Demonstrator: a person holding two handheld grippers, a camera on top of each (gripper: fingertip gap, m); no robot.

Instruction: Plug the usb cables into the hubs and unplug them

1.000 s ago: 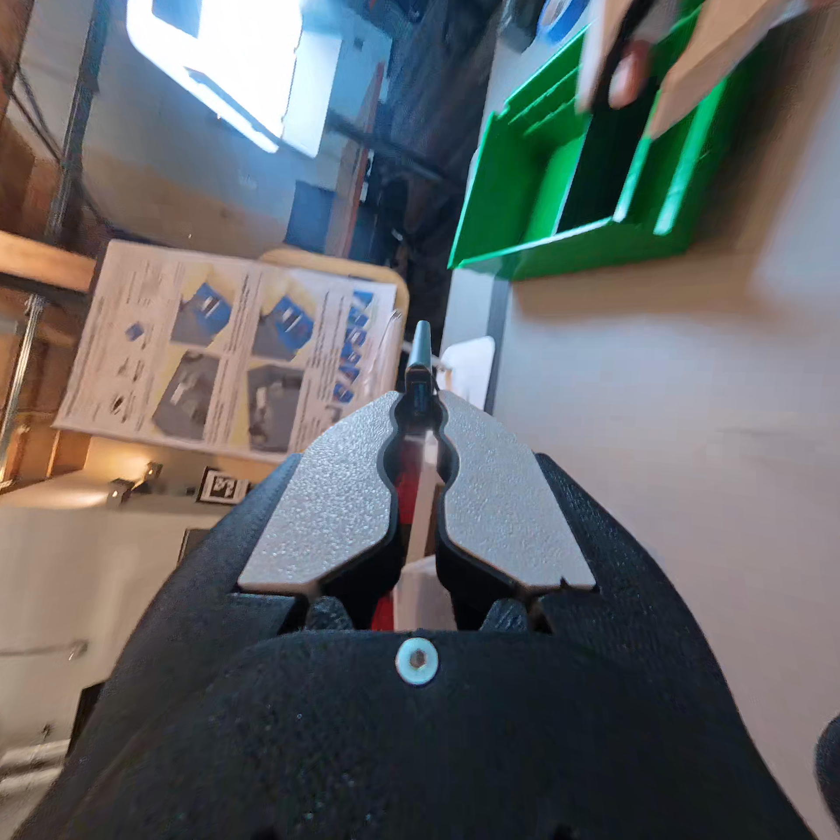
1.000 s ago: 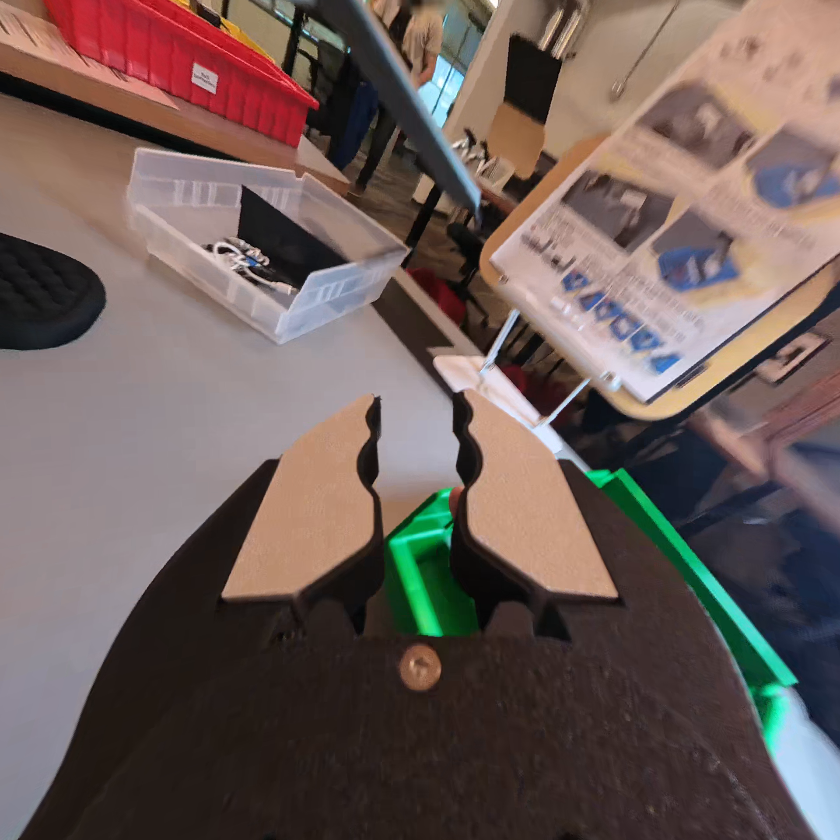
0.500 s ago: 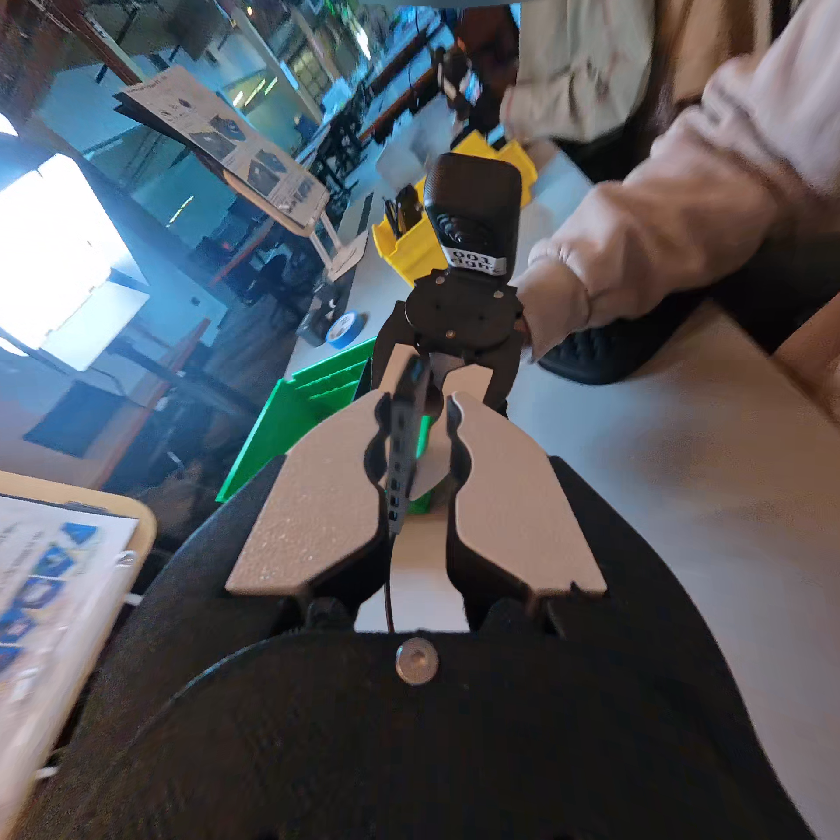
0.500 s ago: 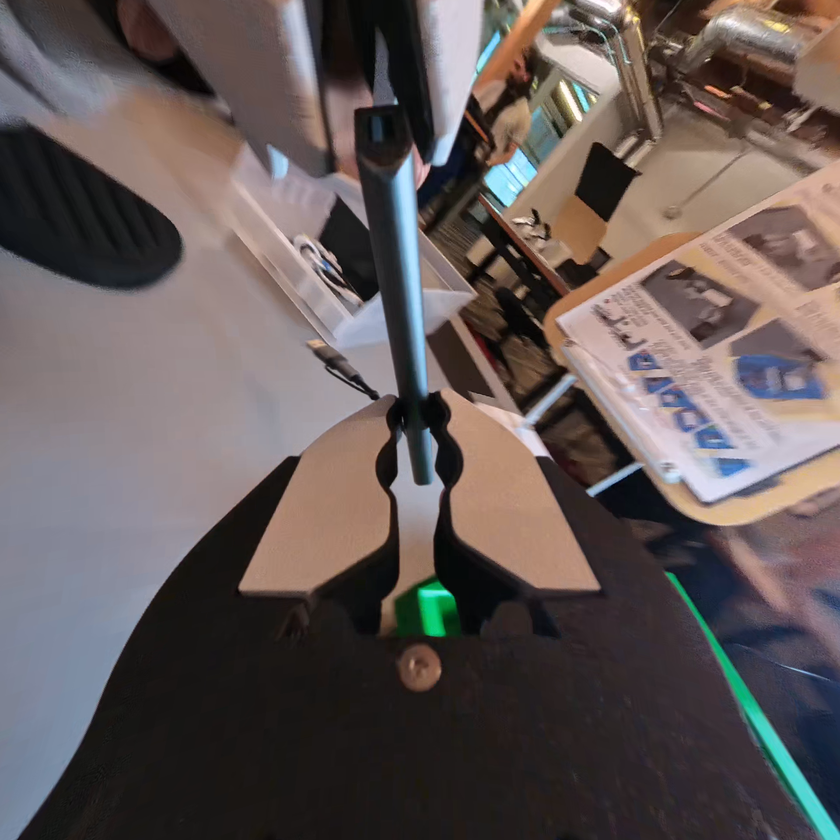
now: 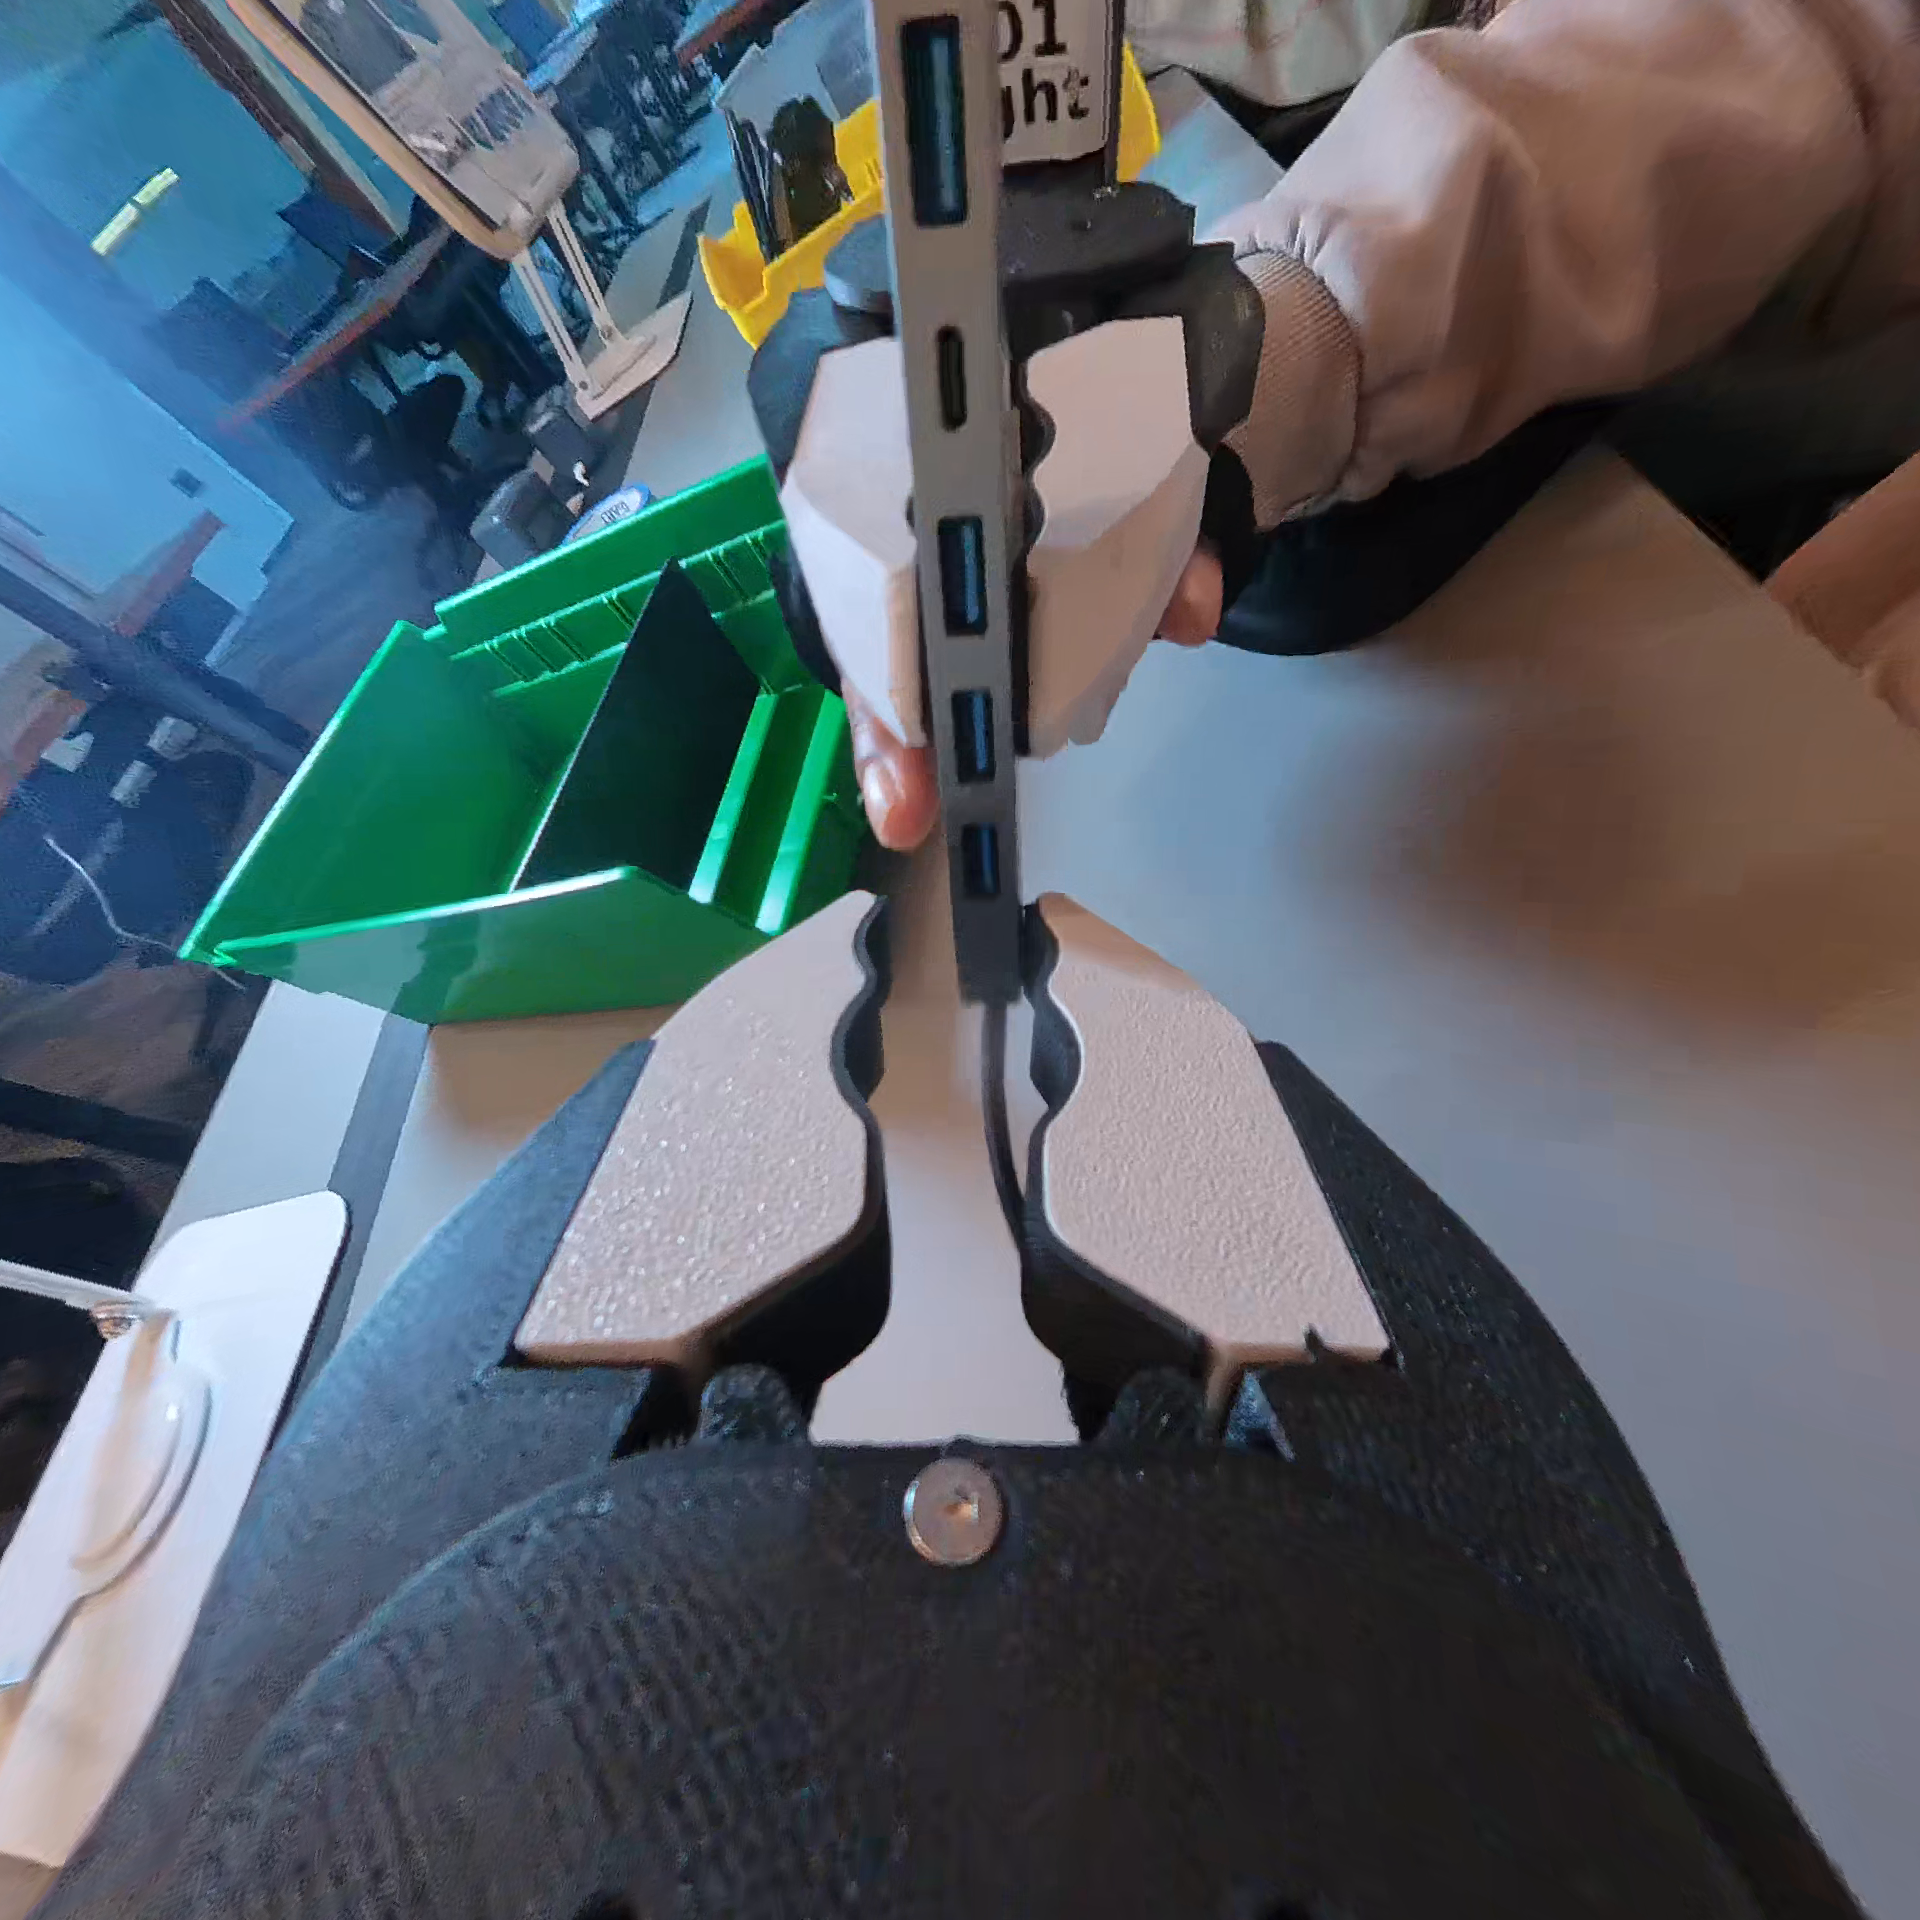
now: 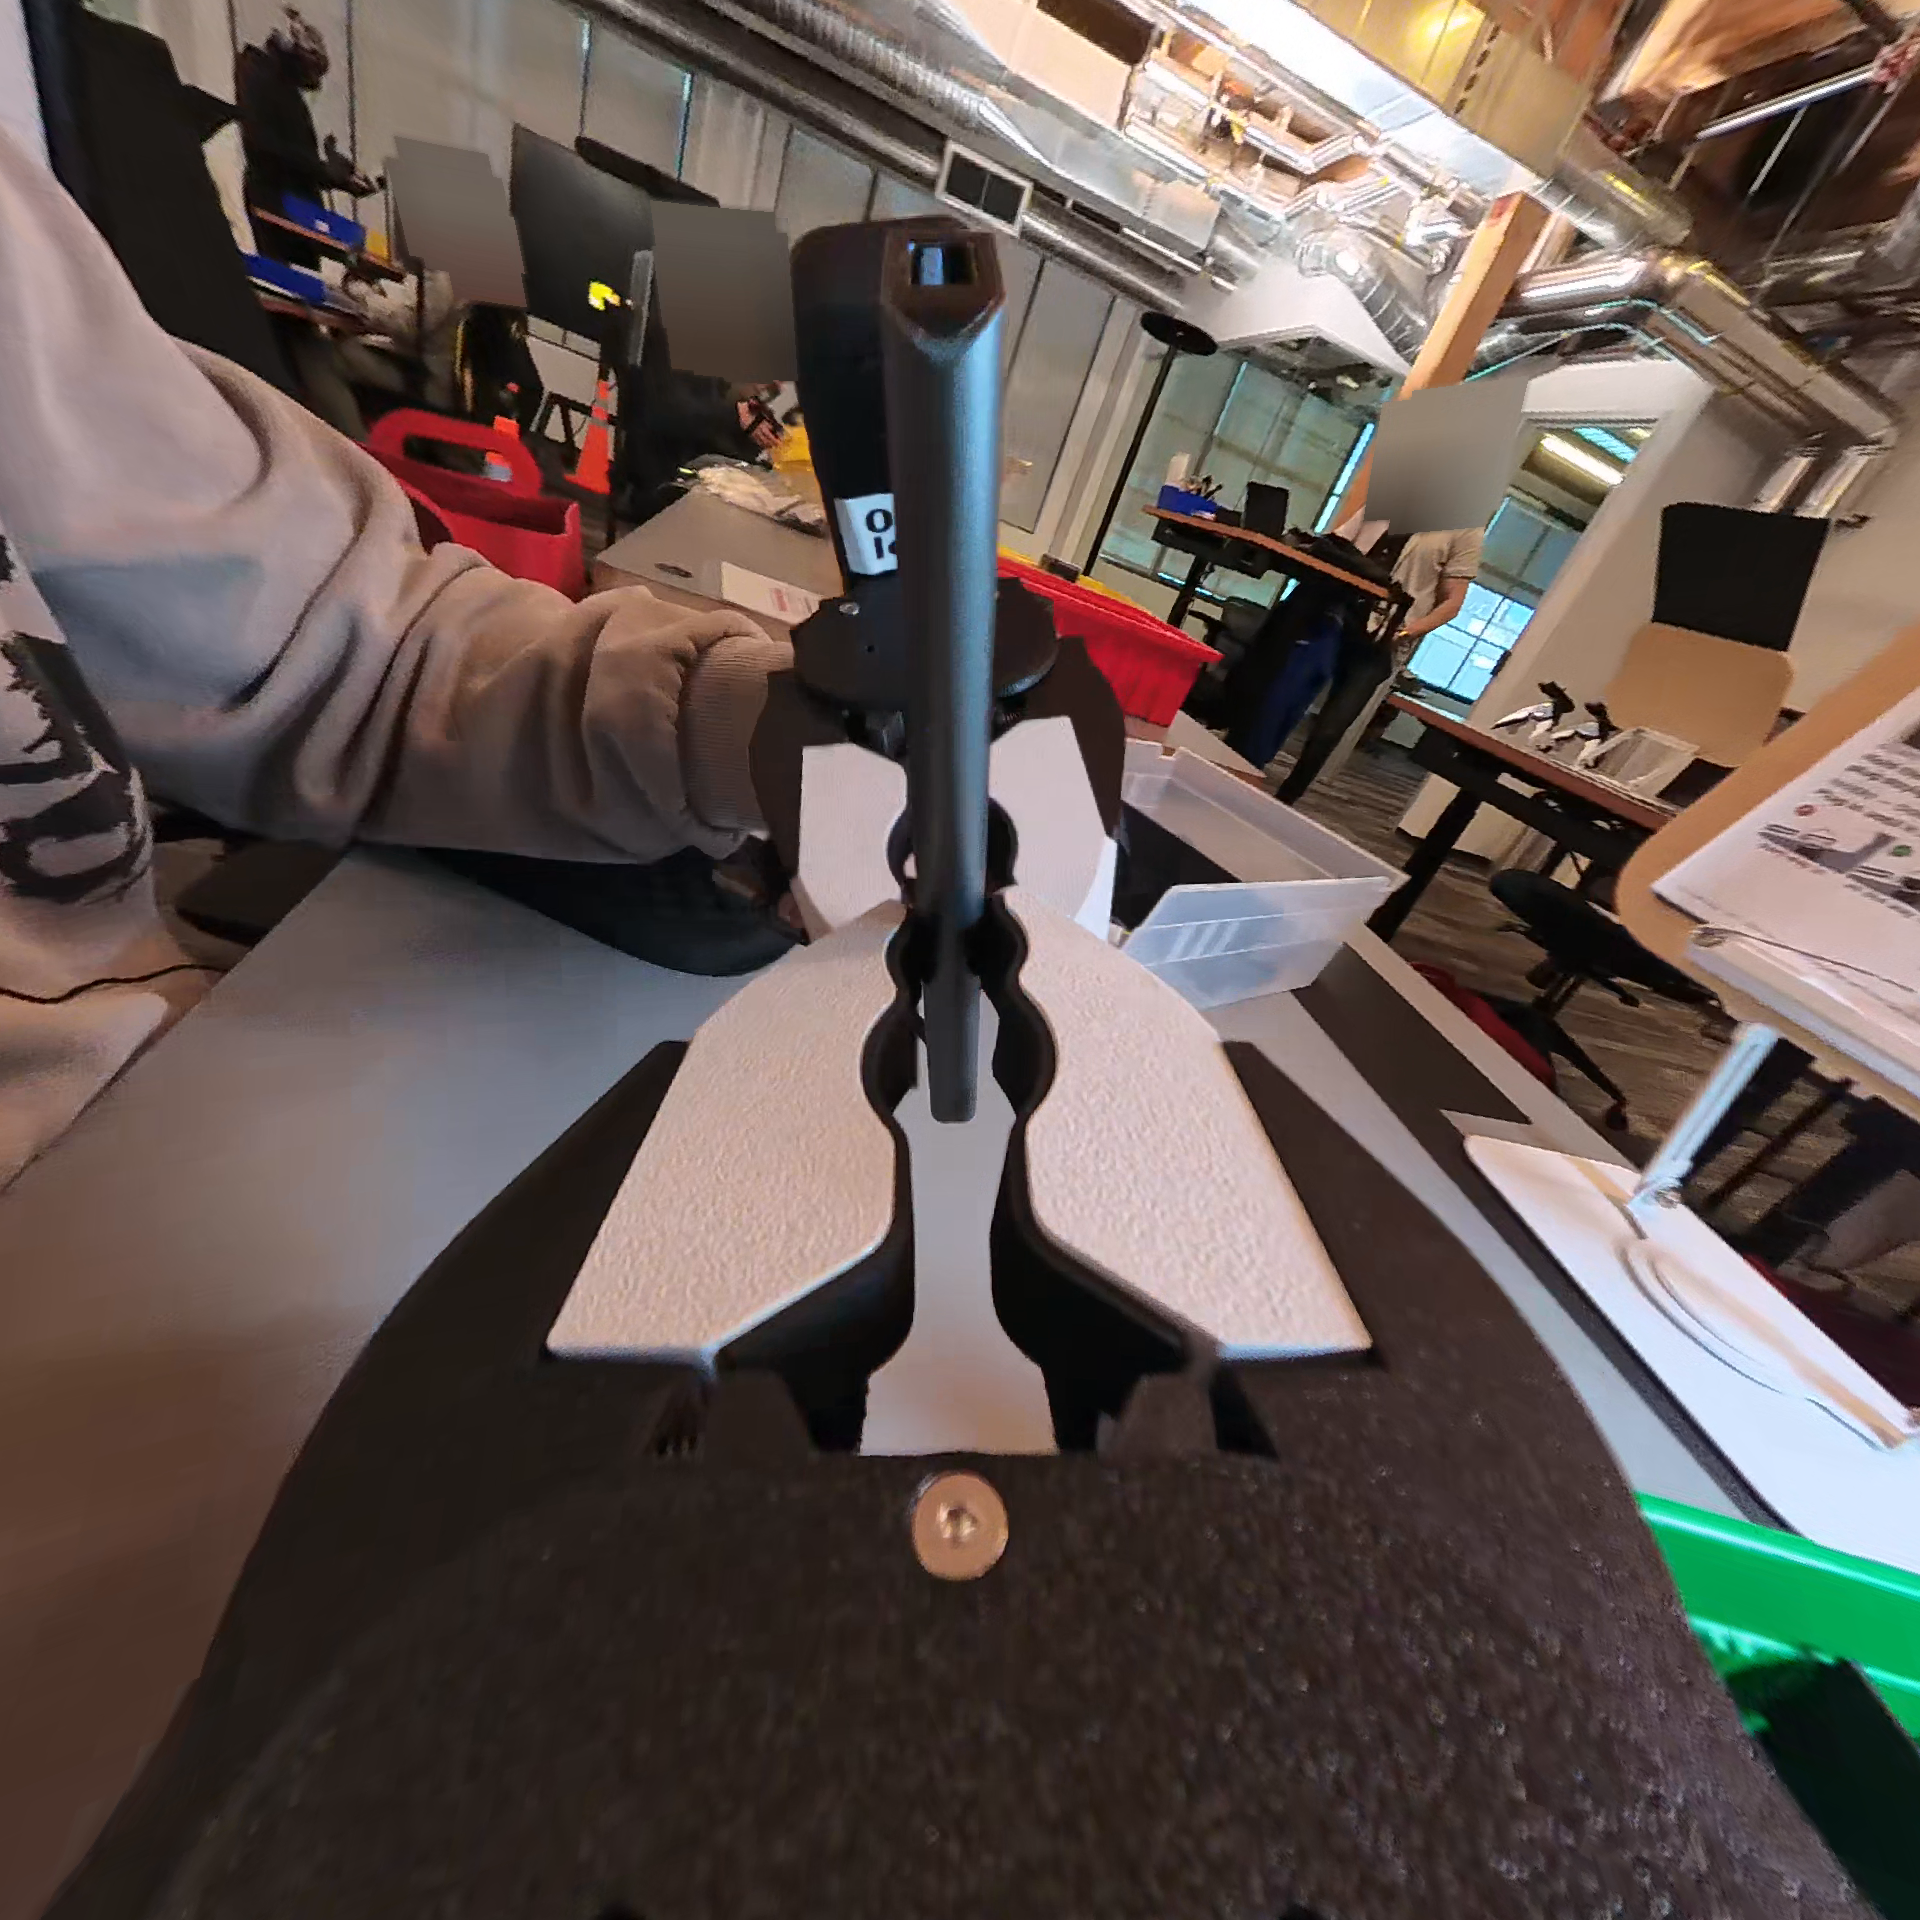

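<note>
Your grey hub [image 5: 961, 582] stands upright above the table [image 5: 1455, 987], clamped by your right gripper [image 5: 971, 665] at twelve o'clock. Your left gripper [image 5: 956, 935] stands parted; its right finger seems to touch the hub's cabled end. The green bin [image 5: 436, 831] sits at ten o'clock.

We've handed the hub [image 5: 961, 582] over: right gripper [image 6: 951, 920] now clamps its middle, left gripper [image 5: 956, 914] has loosened, jaws parted around the cable end. A second ago left alone pinched it.
</note>
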